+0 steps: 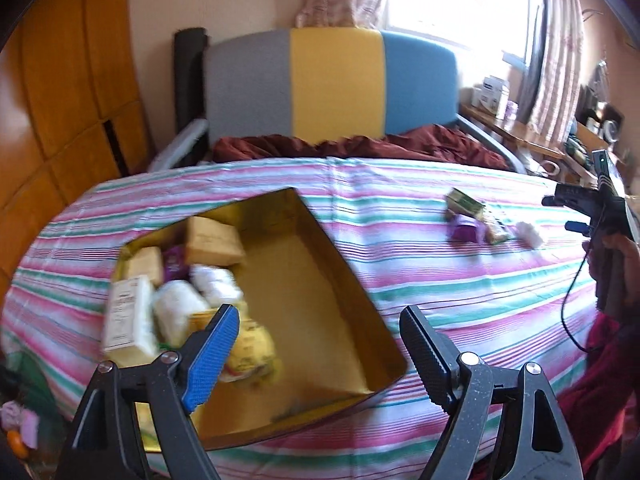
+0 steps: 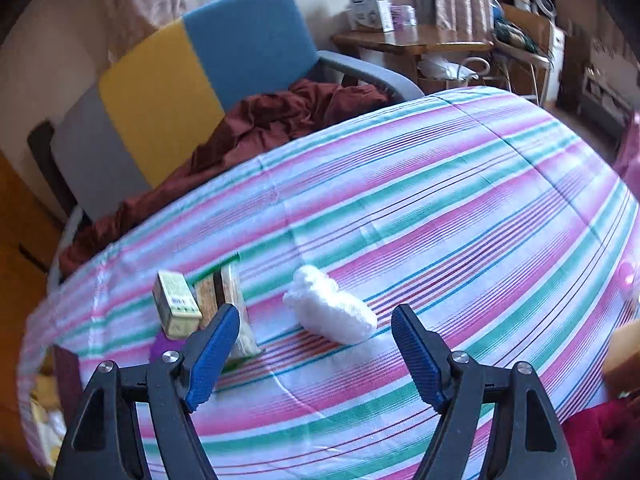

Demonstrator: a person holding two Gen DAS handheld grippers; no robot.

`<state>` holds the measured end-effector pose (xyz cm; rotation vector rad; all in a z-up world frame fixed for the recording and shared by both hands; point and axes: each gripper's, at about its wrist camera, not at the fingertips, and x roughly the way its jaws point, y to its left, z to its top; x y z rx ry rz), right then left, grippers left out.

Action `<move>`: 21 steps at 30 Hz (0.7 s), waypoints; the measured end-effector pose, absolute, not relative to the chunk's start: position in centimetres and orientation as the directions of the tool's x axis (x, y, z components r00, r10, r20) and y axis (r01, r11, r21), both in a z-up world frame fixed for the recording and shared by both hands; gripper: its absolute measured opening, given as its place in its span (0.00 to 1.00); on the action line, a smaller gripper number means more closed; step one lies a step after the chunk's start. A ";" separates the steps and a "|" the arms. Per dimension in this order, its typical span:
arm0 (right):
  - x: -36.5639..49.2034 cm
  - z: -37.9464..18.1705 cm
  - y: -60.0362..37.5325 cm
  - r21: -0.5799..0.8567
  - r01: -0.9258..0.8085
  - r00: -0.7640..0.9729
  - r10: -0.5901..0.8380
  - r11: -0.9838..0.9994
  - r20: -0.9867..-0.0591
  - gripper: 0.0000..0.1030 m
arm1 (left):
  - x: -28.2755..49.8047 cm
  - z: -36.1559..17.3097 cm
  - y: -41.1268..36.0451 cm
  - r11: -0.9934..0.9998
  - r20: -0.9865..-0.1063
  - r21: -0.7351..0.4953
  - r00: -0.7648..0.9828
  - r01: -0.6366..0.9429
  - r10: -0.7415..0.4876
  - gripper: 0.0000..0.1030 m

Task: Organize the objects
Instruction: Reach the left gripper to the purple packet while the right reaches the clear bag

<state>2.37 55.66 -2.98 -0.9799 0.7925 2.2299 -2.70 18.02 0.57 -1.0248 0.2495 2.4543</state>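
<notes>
A gold open box (image 1: 320, 292) lies on the striped cloth (image 1: 400, 208) and holds several packets and small cartons at its left end. My left gripper (image 1: 320, 320) is open and empty above the box's near part. On the cloth to the right lie a green-and-cream carton (image 1: 464, 202), a purple packet (image 1: 464, 230), a snack pack (image 1: 496, 228) and a white soft bundle (image 1: 530, 232). My right gripper (image 2: 316, 320) is open and empty, just short of the white bundle (image 2: 330, 308), with the carton (image 2: 176, 304) and snack pack (image 2: 224, 300) by its left finger.
A grey, yellow and blue chair (image 1: 332, 84) with a dark red cloth (image 1: 352, 146) on its seat stands behind the table. A wooden side table (image 2: 412, 44) with boxes is at the back right. A wooden wardrobe (image 1: 60, 100) is on the left.
</notes>
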 end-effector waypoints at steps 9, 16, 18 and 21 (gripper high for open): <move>4.2 -3.5 57.8 0.390 -0.747 -0.575 0.231 -0.538 -0.785 0.78 | -3.4 -0.6 26.5 -0.804 -0.750 0.000 -0.532 -0.594 0.393 0.81; 4.4 -4.0 58.2 0.432 -0.744 -0.589 0.195 -0.511 -0.784 0.78 | -5.2 -2.4 32.3 -0.768 -0.805 -0.041 -0.434 -0.639 0.404 0.81; 4.3 -3.9 58.0 0.435 -0.737 -0.595 0.190 -0.518 -0.781 0.78 | -6.1 -3.1 33.7 -0.768 -0.823 -0.090 -0.387 -0.633 0.416 0.81; 4.1 -3.7 57.8 0.442 -0.725 -0.604 0.179 -0.529 -0.777 0.78 | -7.6 -4.1 35.6 -0.773 -0.847 -0.178 -0.305 -0.609 0.436 0.79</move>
